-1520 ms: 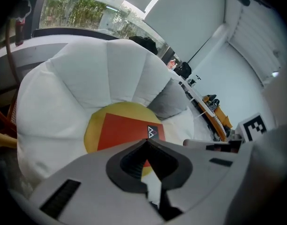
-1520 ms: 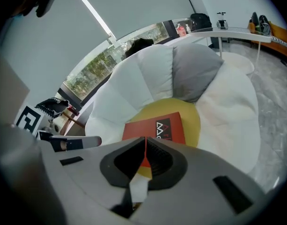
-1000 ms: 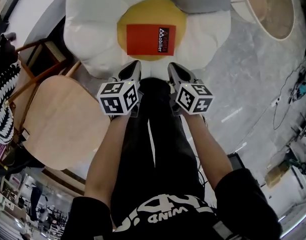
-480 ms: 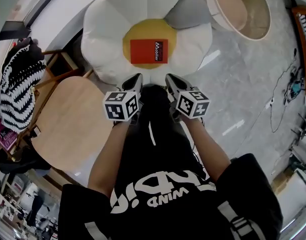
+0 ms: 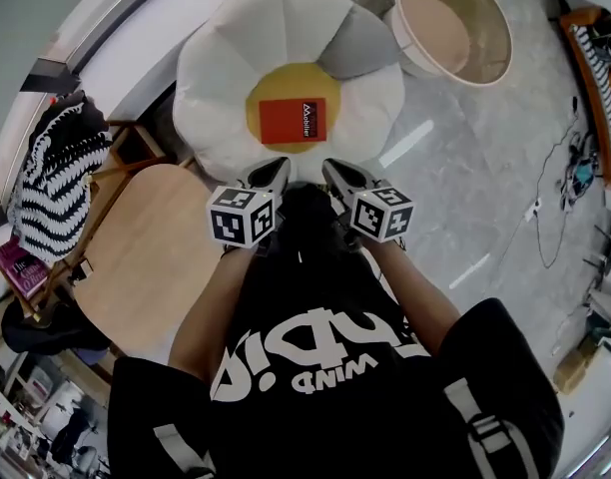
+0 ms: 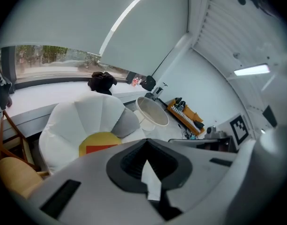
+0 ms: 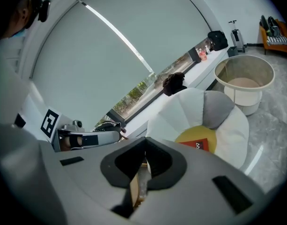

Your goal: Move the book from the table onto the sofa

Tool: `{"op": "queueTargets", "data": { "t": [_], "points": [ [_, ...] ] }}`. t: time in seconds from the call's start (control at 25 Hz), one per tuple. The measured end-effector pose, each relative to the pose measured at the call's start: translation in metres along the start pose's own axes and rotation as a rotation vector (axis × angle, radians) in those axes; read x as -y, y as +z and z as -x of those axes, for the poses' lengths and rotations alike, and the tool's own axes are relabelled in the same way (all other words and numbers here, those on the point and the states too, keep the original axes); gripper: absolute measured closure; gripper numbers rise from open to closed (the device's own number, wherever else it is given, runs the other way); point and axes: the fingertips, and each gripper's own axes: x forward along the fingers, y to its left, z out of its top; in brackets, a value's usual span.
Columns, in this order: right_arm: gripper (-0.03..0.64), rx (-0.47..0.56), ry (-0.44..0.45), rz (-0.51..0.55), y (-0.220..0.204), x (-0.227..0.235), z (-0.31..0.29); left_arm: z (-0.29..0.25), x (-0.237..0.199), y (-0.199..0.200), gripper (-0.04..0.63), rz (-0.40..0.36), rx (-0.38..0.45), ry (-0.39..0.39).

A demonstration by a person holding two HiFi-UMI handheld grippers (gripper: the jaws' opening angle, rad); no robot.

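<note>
Though flat on sofa (image 5: 221, 68), orange-red book (image 5: 293, 122)

We see the left gripper (image 6: 146, 149) with its jaws pressed together and nothing between them; beyond them sits the white flower sofa (image 6: 82, 118), the red book (image 6: 100, 148) lying flat on its yellow centre; a pale tub (image 6: 152, 112) stands just right of it.

L tool (image 5: 278, 165), R tool (image 5: 330, 165): jaws closed, side-by-side
</note>
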Motion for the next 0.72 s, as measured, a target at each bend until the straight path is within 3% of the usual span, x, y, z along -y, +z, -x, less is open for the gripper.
{"op": "queueTargets", "data": {
  "t": [0.72],
  "points": [
    [0.615, 0.238, 0.101, 0.255, 0.091, -0.085, 0.093, 0.074, 0.099, 0.093, 0.588, -0.215, 0.158, -0.144]
  ]
}}
